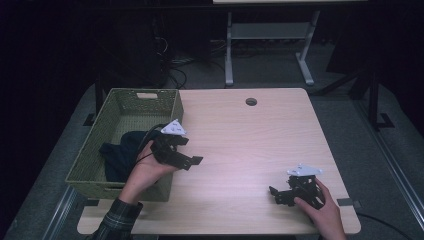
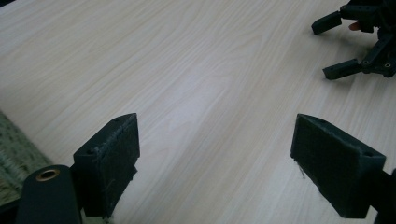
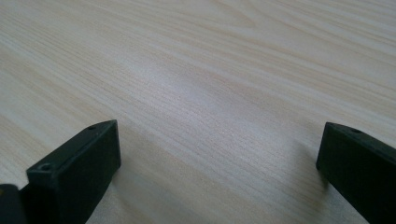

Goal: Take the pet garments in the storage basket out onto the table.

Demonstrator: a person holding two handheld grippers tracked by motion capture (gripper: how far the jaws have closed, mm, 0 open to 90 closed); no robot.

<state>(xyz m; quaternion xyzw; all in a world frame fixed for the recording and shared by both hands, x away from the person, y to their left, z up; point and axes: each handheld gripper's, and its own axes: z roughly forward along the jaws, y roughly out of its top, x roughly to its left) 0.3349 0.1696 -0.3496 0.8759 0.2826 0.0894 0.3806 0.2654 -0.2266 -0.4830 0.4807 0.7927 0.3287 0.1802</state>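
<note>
My left gripper (image 1: 192, 151) hovers just right of the near right corner of a green woven basket (image 1: 125, 102), open and pointing right over the wooden table (image 1: 250, 145). In the left gripper view its jaws (image 2: 219, 154) stand wide apart with bare wood between them. My right gripper (image 1: 274, 196) rests low near the table's front right, open and pointing left. Nothing lies between its jaws (image 3: 219, 154) in the right gripper view. A dark blue cloth (image 1: 120, 152) lies bunched inside the basket. The right gripper (image 2: 359, 42) also appears far off in the left gripper view.
The basket takes up the table's left side, and its rim (image 2: 14, 149) shows at the lower left of the left gripper view. A round cable hole (image 1: 251, 101) sits near the far edge. White table legs (image 1: 229, 50) stand behind on the dark floor.
</note>
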